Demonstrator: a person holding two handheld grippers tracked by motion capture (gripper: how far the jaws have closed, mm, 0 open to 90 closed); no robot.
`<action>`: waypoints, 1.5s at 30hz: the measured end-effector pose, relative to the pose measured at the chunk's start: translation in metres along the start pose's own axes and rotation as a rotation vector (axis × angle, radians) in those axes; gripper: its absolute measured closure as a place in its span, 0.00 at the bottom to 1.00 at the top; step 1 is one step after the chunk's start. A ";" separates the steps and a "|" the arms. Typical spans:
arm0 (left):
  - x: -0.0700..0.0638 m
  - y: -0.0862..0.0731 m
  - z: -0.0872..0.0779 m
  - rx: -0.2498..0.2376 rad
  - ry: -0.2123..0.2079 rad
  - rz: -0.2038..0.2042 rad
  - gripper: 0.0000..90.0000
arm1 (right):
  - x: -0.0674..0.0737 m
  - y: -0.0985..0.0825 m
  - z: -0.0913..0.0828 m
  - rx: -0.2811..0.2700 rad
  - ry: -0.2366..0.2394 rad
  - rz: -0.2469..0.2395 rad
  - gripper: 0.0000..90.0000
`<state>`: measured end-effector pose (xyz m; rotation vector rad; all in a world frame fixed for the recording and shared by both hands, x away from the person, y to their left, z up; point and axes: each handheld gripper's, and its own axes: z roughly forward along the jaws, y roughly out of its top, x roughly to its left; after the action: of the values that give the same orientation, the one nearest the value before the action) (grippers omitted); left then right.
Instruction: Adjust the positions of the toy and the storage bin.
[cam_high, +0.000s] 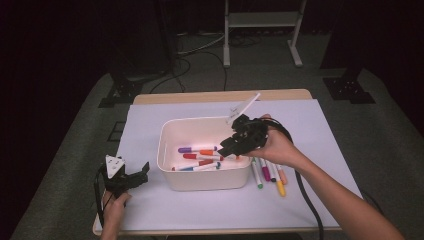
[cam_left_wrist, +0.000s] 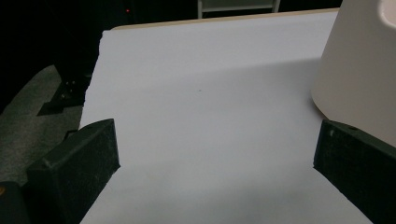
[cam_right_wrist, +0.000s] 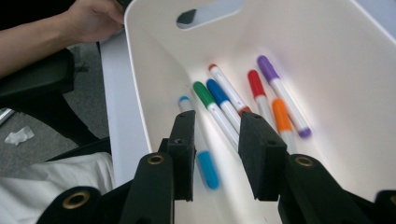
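Markers in a white bin — right gripper parted, empty, above them; four more markers lie beside; left gripper wide open.

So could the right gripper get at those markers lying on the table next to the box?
Probably yes: the right gripper is open over the box, and the markers lie uncovered just beside that hand.

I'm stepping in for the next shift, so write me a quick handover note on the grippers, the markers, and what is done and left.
Right gripper: jaws part open, nothing between them, over the white bin.
Left gripper: open, empty, resting on the table left of the bin.
Done: several markers lie in the bin, including purple, green and light blue.
Left: four markers on the table right of the bin, probably to go in next.
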<state>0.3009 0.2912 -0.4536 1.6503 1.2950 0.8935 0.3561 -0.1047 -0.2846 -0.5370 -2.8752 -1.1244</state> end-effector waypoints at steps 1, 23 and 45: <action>0.000 0.000 0.000 0.000 -0.001 0.001 0.00 | 0.000 0.000 0.000 0.000 0.000 0.000 0.72; 0.000 0.000 0.000 0.000 0.005 0.001 0.00 | -0.039 -0.126 -0.057 -0.038 -0.143 0.242 0.68; 0.000 0.000 0.000 0.000 0.002 -0.005 0.00 | -0.079 -0.192 0.005 0.080 -0.241 0.399 0.67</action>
<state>0.3012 0.2914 -0.4538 1.6459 1.2996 0.8920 0.3697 -0.2574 -0.4243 -1.2502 -2.7919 -0.9311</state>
